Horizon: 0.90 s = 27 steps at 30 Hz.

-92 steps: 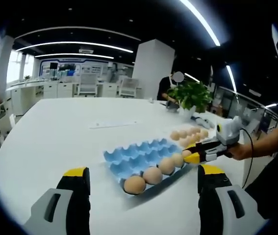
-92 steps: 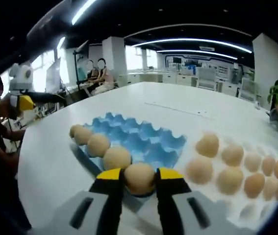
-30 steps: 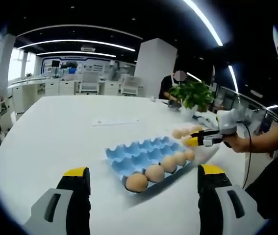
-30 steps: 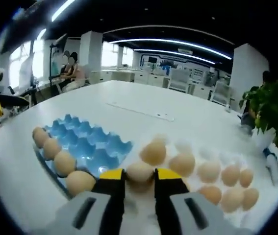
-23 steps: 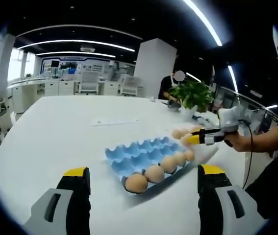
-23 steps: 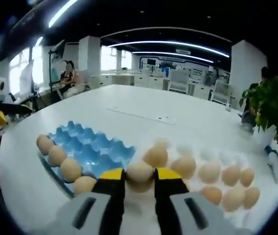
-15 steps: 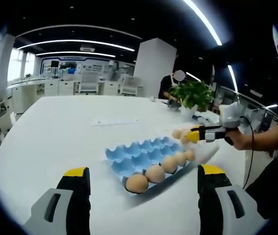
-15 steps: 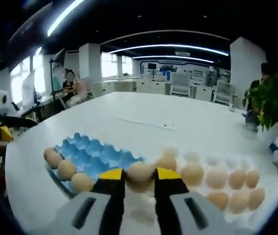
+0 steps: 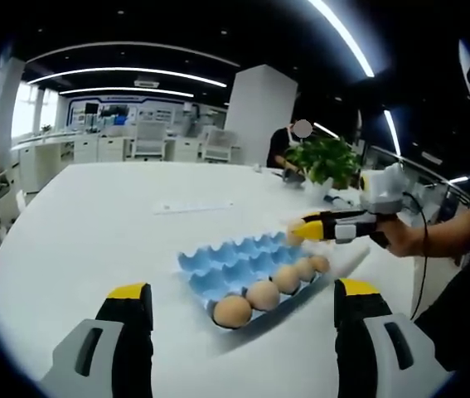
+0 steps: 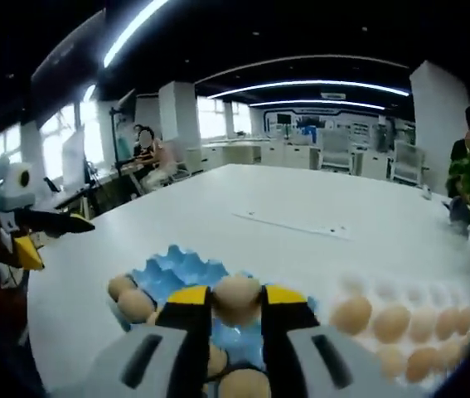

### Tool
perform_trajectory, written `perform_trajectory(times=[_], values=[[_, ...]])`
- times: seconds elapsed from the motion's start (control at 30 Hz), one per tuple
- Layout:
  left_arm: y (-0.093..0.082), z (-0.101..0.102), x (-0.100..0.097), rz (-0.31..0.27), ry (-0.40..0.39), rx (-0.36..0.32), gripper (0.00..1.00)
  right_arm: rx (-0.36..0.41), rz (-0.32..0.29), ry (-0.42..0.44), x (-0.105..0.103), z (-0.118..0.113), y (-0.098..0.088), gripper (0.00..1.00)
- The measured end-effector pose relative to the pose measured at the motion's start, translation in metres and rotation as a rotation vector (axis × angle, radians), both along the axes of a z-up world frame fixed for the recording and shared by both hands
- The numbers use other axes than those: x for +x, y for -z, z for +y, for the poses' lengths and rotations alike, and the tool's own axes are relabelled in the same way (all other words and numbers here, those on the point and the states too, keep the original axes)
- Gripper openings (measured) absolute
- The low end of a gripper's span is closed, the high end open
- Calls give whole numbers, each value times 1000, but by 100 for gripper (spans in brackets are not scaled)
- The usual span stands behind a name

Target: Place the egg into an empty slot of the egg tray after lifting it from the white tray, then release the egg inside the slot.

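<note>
Four eggs fill the blue egg tray (image 9: 243, 261); right gripper (image 10: 236, 300) fingers clamp one egg (image 10: 236, 294).

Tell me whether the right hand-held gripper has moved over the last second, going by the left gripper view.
Yes. The right hand-held gripper, shut on an egg, has left the white tray's eggs and now hangs over the blue egg tray.

Open office with a dark ceiling, curved light strips (image 9: 127, 76), white pillar (image 9: 255, 116), perhaps desks behind.
</note>
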State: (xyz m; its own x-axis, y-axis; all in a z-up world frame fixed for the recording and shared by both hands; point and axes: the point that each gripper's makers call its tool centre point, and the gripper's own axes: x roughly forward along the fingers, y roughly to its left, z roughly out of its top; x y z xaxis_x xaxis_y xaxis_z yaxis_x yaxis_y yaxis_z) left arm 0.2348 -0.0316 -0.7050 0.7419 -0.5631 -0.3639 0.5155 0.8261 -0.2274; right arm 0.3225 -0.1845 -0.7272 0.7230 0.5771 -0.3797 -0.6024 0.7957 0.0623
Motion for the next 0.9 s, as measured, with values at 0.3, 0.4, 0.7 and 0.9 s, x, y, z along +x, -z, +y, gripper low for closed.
perform_trajectory(times=[0.3, 0.4, 0.7, 0.9], values=[[0, 4, 1, 1, -8, -1, 91, 2, -7, -150, -6, 65, 1, 22], [1, 6, 1, 1, -19, 5, 93, 1, -6, -198, -10, 83, 2, 22], [5, 12, -1, 15, -37, 9, 95, -35, -2, -286, -14, 121, 16, 22], [6, 12, -3, 21, -36, 4, 94, -28, 9, -296, -11, 134, 20, 22]])
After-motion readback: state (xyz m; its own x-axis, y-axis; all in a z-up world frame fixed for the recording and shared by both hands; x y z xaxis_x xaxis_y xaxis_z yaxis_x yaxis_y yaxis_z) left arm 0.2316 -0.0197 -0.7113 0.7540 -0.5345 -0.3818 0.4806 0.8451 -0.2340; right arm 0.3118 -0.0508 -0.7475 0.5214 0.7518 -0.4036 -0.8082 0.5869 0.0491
